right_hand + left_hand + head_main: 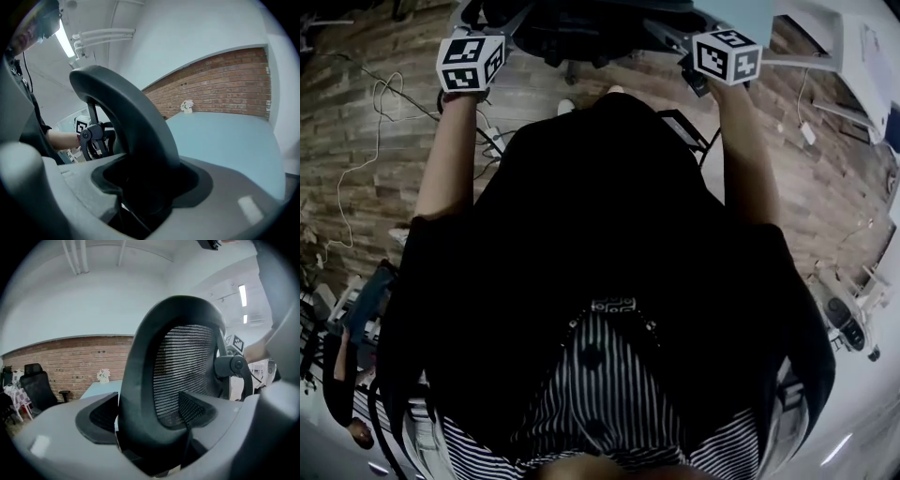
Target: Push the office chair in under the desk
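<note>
Both hands are up at the back of the office chair (140,357).

Left gripper (149,425): fingers (101,416) are set wide and clamped on the left side of the chair's dark back frame. The frame fills the gap between the black pads, with the mesh panel (187,371) just to its right.

Right gripper (140,187): fingers (199,183) are clamped on the opposite side of the same frame. The curved rim rises up and left from between the pads. The other gripper's marker cube (82,124) shows past the frame, beside a bare forearm.

Head view: the two marker cubes sit at the top of the picture, left (471,63) and right (727,56). The chair's dark bulk lies between and beyond them along the top edge. Below is a wood-plank floor (375,187) with loose cables (356,159).

Desk (225,136): the pale blue-grey top starts just beyond the chair's back and runs to a brick wall (220,84). A small flower pot (187,106) stands at the desk's far edge against the wall. The chair back stands upright at the near edge of the desk. I cannot tell how far the seat is under it.

A second dark chair (37,387) stands well off to the left, by the wall.
</note>
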`<act>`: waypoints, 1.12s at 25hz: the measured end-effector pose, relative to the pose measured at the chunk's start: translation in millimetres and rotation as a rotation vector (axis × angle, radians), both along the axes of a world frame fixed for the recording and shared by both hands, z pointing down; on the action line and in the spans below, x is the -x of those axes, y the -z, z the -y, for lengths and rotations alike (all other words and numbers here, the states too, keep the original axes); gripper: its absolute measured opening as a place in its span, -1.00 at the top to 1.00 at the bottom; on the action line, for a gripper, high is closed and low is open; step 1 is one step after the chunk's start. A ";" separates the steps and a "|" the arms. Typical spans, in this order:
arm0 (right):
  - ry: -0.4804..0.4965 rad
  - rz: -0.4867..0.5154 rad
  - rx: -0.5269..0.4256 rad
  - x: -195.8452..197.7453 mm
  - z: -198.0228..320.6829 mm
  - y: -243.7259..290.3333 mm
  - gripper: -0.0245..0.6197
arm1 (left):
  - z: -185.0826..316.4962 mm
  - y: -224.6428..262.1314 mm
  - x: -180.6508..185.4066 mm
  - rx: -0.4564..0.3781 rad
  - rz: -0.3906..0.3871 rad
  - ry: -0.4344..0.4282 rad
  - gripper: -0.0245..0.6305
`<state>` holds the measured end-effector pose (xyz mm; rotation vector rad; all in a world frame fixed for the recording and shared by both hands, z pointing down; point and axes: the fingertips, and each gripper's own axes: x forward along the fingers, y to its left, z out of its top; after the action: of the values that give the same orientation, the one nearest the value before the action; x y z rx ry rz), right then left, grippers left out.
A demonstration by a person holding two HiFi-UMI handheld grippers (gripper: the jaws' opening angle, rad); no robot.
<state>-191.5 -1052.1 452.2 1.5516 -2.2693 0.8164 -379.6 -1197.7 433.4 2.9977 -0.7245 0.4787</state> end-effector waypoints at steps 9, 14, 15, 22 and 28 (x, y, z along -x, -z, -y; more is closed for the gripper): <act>-0.264 -0.092 -0.076 -43.3 -53.2 51.9 0.76 | -9.2 56.1 79.3 0.064 -0.207 0.163 0.91; -0.281 -0.182 -0.202 -10.3 -59.9 89.1 0.92 | -43.3 77.0 77.9 0.070 -0.271 0.120 0.91; -0.285 -0.191 -0.221 -1.5 -57.5 95.9 0.92 | -50.3 79.6 72.1 0.069 -0.274 0.096 0.91; -0.286 -0.195 -0.281 38.6 -49.9 123.2 0.92 | -86.7 107.0 28.8 -0.003 -0.278 -0.085 0.91; -0.277 -0.195 -0.295 43.2 -54.9 125.9 0.92 | -96.6 109.5 18.1 -0.016 -0.288 -0.135 0.91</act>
<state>-234.7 -997.2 326.2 2.0123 -2.1348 0.3785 -397.7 -1101.0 323.9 3.0485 -0.5078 0.0383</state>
